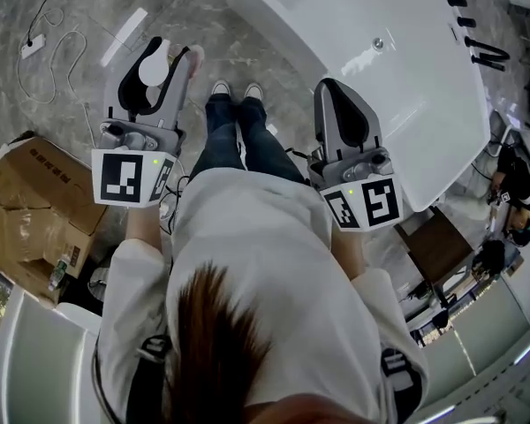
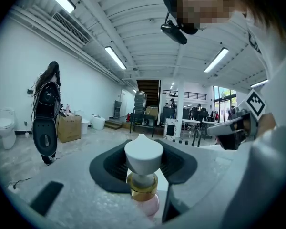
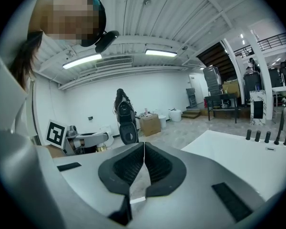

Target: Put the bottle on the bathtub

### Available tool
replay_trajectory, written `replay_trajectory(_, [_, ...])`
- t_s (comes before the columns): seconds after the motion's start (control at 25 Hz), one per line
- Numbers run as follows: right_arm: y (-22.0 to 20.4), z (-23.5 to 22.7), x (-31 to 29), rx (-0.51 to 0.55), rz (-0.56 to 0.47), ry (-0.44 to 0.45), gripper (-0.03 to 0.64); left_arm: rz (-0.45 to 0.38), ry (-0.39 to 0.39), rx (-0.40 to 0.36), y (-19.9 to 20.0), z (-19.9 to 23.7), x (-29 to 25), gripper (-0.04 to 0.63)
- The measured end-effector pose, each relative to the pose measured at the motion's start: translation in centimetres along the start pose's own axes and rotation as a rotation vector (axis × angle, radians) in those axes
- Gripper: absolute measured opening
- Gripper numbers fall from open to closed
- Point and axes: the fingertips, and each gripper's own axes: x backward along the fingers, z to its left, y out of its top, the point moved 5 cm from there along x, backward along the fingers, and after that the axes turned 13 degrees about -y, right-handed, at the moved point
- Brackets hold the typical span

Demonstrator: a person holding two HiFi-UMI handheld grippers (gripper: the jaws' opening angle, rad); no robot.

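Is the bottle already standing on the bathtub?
No, the bottle is clamped in the left gripper over the floor, apart from the bathtub.

The floor [image 1: 71, 7] is grey marbled stone, and a white power strip [image 1: 33, 45] lies on it near the far left. A worn cardboard box [image 1: 31, 210] stands at the left. White walls [image 2: 19, 70] rise to a ribbed white ceiling [image 2: 148, 27] with long tube lights [image 2: 115, 57]. A toilet [image 2: 5, 128] sits against the left wall. At the back there is a dark staircase [image 2: 148, 87], with bright windows [image 2: 224, 95] to its right.
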Motion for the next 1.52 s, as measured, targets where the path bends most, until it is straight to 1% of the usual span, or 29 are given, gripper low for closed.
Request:
replay_trajectory(0.24, [-1.6,0.1,-0.9,0.012,0.047,0.009,0.014,0.013,-0.001,0.018,-2.9,0.7,-1.9,0.16])
replay_trajectory(0.52, [-4.6,0.1,-2.9,-0.011,0.102,0.015,0.014,0.026,0.01,0.042,-6.8,2.1,-3.8,0.16])
replay_trajectory(0.68, [-6.6,-0.5,-3.6,-0.01,0.139,0.013,0.014,0.052,0.03,0.046,-9.6,2.6,-4.8,0.16])
replay_trajectory(1.0, [-10.5,-2.4,-4.7,-0.028,0.183,-0.01,0.014,0.105,0.055,0.063,-15.1,3.1,-6.7,0.16])
replay_trajectory(1.28, [-13.4,-3.0,-5.1,-0.05,0.225,-0.025,0.014,0.125,0.061,0.07,-19.8,3.8,-8.5,0.16])
replay_trajectory(1.44, [-15.3,-3.3,-5.5,-0.059,0.243,-0.032,0.014,0.114,0.065,0.077,-22.1,4.3,-9.7,0.16])
replay_trajectory(1.52, [-16.4,-3.5,-5.8,-0.071,0.257,-0.038,0.014,0.129,0.056,0.078,-23.4,4.3,-10.3,0.16])
